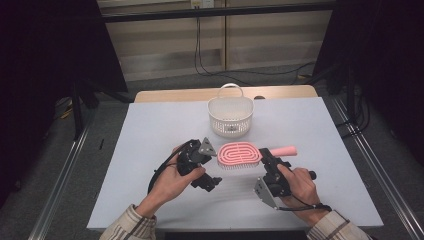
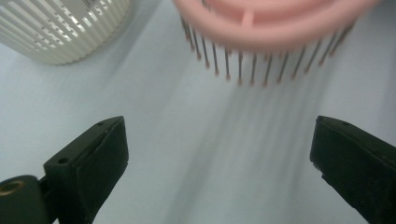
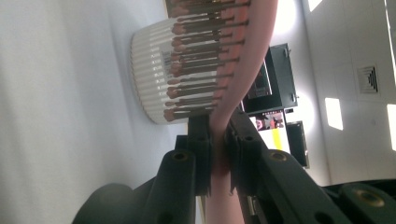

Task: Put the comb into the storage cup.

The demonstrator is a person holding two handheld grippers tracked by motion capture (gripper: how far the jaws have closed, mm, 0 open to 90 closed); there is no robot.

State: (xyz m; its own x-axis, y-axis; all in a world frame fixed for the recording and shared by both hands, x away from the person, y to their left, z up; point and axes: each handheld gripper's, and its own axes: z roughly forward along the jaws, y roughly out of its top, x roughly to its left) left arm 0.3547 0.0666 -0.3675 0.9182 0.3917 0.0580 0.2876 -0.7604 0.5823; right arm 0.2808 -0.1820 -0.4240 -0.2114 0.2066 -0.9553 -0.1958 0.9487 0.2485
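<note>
High view: pink hairbrush (image 1: 240, 154) sits at frame centre, held above the white table (image 1: 150, 130), bristles pointing down, handle running toward the right. Right gripper (image 1: 266, 159) at lower right of centre is clamped on the brush where head meets handle; the person's right hand (image 1: 300, 187) wraps the gripper body, plaid sleeve at the bottom edge. Left gripper (image 1: 212, 167) is just left of the brush head, held by the left hand (image 1: 172, 182), cable looping off to the left. White slatted basket (image 1: 230, 116) with a loop handle stands upright above centre, just behind the brush, not touching it. Left gripper view: both black jaws spread wide at the lower corners, nothing between them but bare table; brush head and bristles (image 2: 261, 56) hang across the top of the frame, blurred, basket wall at upper left. Right gripper view: jaws pressed together on the pink brush neck at lower centre, bristles fanning up at top centre, basket behind them in the upper middle, table surface filling the left side.
</note>
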